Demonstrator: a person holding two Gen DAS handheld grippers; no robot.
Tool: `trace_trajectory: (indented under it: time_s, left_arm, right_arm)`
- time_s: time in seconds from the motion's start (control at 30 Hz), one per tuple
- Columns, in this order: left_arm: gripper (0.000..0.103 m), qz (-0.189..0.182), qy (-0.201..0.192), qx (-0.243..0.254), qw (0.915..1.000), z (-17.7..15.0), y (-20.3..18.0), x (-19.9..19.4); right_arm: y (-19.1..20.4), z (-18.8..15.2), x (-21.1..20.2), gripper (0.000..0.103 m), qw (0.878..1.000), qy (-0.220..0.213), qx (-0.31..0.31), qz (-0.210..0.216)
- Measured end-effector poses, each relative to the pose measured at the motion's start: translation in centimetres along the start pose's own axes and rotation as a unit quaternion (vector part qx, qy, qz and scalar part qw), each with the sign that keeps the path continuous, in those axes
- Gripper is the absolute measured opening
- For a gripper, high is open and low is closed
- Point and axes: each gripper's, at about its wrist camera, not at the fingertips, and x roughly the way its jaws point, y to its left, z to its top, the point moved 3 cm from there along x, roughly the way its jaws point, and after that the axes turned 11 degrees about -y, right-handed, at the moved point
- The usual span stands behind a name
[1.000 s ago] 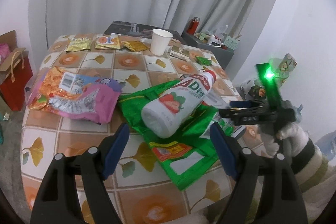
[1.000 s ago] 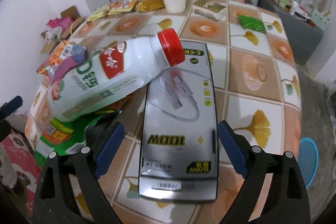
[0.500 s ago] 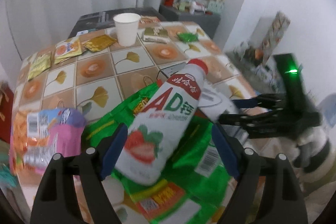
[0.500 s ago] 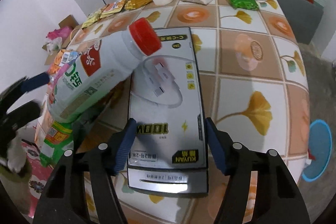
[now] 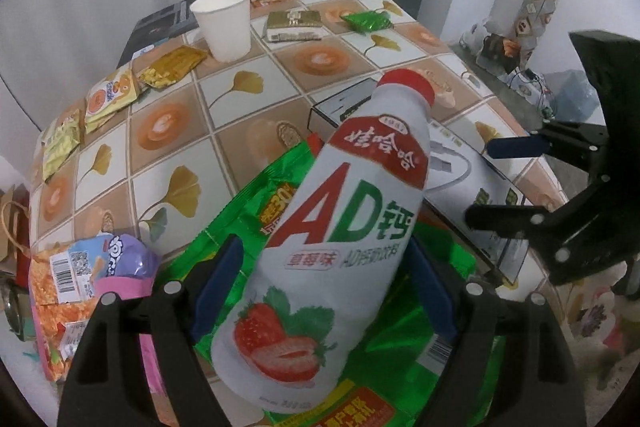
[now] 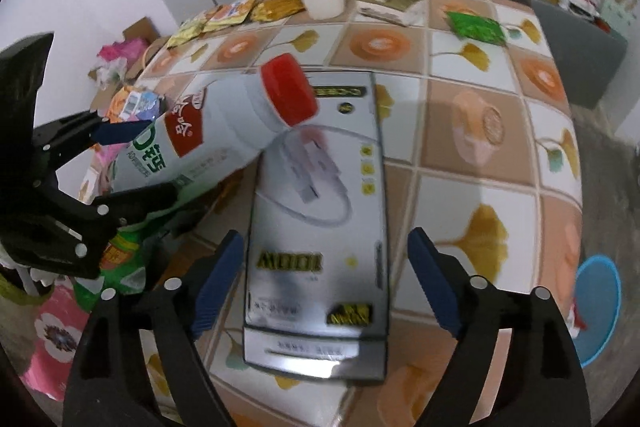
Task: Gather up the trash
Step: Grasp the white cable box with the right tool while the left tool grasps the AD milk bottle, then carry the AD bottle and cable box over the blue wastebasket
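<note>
A white milk bottle with a red cap lies tilted on a green snack bag, its neck resting on a silver cable box. My left gripper is open with its blue pads on either side of the bottle's lower body. My right gripper is open and straddles the near half of the silver box. The bottle also shows in the right wrist view. The left gripper shows there at the left.
A white paper cup stands at the far side of the tiled table. Small snack packets, a gold packet and a green packet lie around it. An orange and purple wrapper lies at the left edge.
My left gripper has moved forward so its pads now flank the bottle. My right gripper has moved forward over the silver box. Both stay open.
</note>
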Motion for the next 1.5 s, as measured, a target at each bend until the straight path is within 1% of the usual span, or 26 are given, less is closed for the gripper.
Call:
trace_trajectory:
  time_s: [0.07,0.23,0.4,0.57,0.73,1.0,1.33,1.5]
  left_arm:
    - [0.080,0.001,0.006,0.002,1.0000,0.1,0.0,0.3]
    - [0.075,-0.002,0.013,0.013,0.9998,0.1,-0.3,0.9]
    - [0.070,0.005,0.004,0.012,0.9999,0.3,-0.2,0.8]
    - [0.069,0.004,-0.006,-0.007,0.9999,0.2,0.3,0.5]
    - [0.068,0.009,-0.019,-0.023,0.9995,0.6,0.6,-0.4]
    - [0.065,0.033,-0.054,-0.033,0.9974,1.8,0.3,-3.3]
    - [0.063,0.043,-0.087,-0.025,0.9949,2.0,-1.5,-6.2]
    - [0.063,0.055,-0.106,-0.014,0.9927,2.5,-2.6,-7.7]
  right_arm:
    - [0.4,0.2,0.9,0.081,1.000,0.008,-0.009,-0.001]
    - [0.7,0.7,2.7,0.081,0.999,0.022,-0.027,-0.007]
    - [0.6,0.9,3.9,0.080,0.999,0.025,-0.024,-0.010]
    - [0.5,0.7,3.7,0.078,1.000,0.018,-0.011,-0.012]
    - [0.1,0.5,2.8,0.077,1.000,0.010,0.000,-0.013]
    - [-0.5,0.4,0.7,0.077,1.000,-0.012,0.007,-0.025]
    - [-1.1,0.2,-2.0,0.077,0.999,-0.038,0.012,-0.037]
    - [-1.2,0.1,-3.7,0.077,0.998,-0.055,0.015,-0.039]
